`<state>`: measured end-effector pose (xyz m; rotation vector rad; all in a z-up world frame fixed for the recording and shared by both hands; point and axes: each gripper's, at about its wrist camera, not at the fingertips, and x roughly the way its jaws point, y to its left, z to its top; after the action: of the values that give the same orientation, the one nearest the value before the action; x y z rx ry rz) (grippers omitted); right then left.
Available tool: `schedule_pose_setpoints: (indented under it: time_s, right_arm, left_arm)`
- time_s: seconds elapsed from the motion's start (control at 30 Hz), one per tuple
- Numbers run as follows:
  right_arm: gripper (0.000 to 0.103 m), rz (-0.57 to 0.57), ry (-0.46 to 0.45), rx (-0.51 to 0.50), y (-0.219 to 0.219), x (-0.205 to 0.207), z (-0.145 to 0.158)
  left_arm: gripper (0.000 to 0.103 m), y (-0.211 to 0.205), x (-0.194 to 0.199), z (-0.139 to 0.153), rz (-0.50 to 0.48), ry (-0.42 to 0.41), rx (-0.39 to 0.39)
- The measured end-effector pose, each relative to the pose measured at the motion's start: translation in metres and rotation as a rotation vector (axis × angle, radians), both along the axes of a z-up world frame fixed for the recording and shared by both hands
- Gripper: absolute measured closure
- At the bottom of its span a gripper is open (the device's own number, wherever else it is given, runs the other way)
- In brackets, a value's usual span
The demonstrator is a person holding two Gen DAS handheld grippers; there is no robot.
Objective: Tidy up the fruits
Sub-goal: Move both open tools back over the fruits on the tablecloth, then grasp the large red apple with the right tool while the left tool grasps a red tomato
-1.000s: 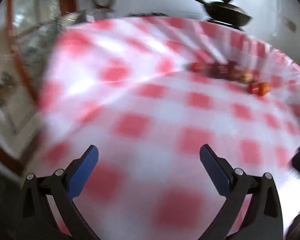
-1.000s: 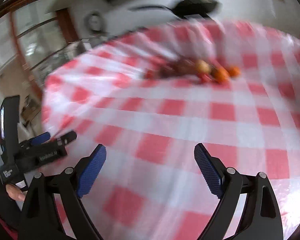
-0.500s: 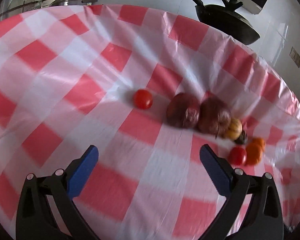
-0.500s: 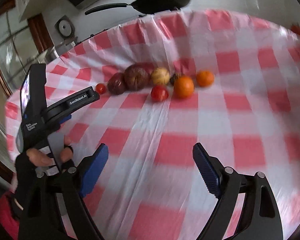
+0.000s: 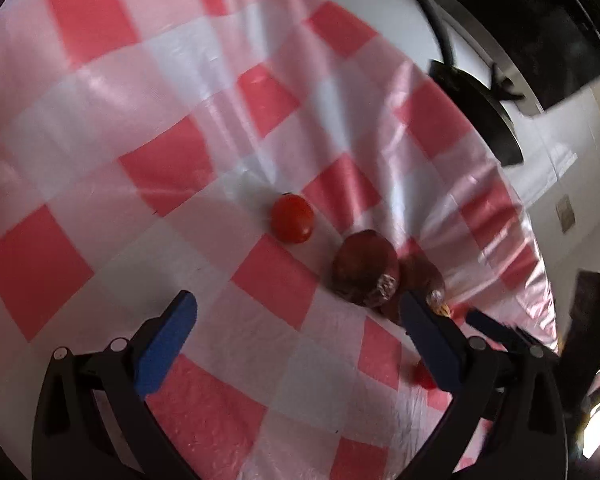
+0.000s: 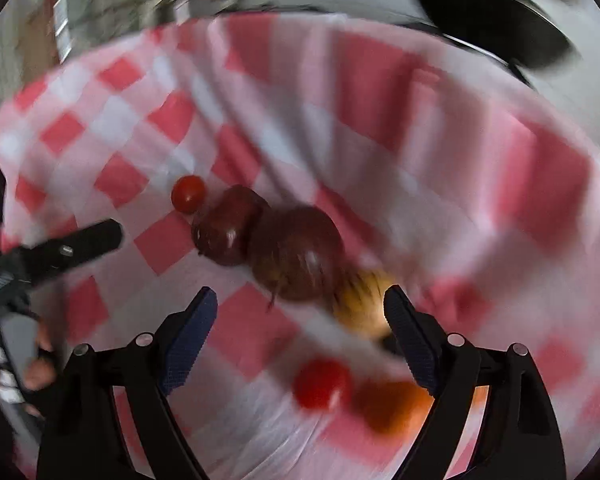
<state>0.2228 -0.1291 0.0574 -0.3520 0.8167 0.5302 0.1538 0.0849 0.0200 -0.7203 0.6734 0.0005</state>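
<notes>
I am closing in on the fruit row; the right gripper [image 6: 300, 312], jaws closing on nothing yet, is nearing the red tomato [image 6: 320, 384]; the left gripper [image 5: 296, 322] is hanging open.

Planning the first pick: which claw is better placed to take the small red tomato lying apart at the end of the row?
Left, probably. The lone tomato lies ahead of the open left claw; the right claw, jaws closing, faces the yellow fruit.
</notes>
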Motion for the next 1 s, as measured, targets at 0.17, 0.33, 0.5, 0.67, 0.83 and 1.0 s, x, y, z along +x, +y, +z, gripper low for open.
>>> schedule_pose_setpoints:
  time_s: [0.17, 0.33, 0.5, 0.67, 0.83, 1.0]
  right_arm:
    - [0.022, 0.134, 0.036, -0.100, 0.024, 0.037, -0.011]
    - [0.026, 0.207, 0.074, -0.181, 0.035, 0.051, -0.027]
    - [0.039, 0.198, 0.106, -0.160, 0.033, 0.054, -0.036]
    - [0.040, 0.123, 0.065, -0.209, 0.042, 0.044, -0.037]
    - [0.041, -0.029, -0.087, -0.151, 0.030, -0.016, -0.005]
    - [0.040, -0.386, -0.128, 0.123, -0.052, -0.098, 0.009]
  left_arm:
    - [0.002, -0.005, 0.001, -0.001, -0.006, 0.011, 0.024]
    - [0.002, -0.009, 0.000, 0.000, -0.012, 0.008, 0.047]
    - [0.002, -0.010, 0.001, 0.000, -0.018, 0.008, 0.048]
    - [0.002, -0.012, 0.003, 0.001, -0.029, 0.007, 0.053]
    - [0.002, -0.010, 0.002, 0.000, -0.035, 0.004, 0.044]
    - [0.002, -0.015, 0.001, 0.002, -0.076, -0.007, 0.054]
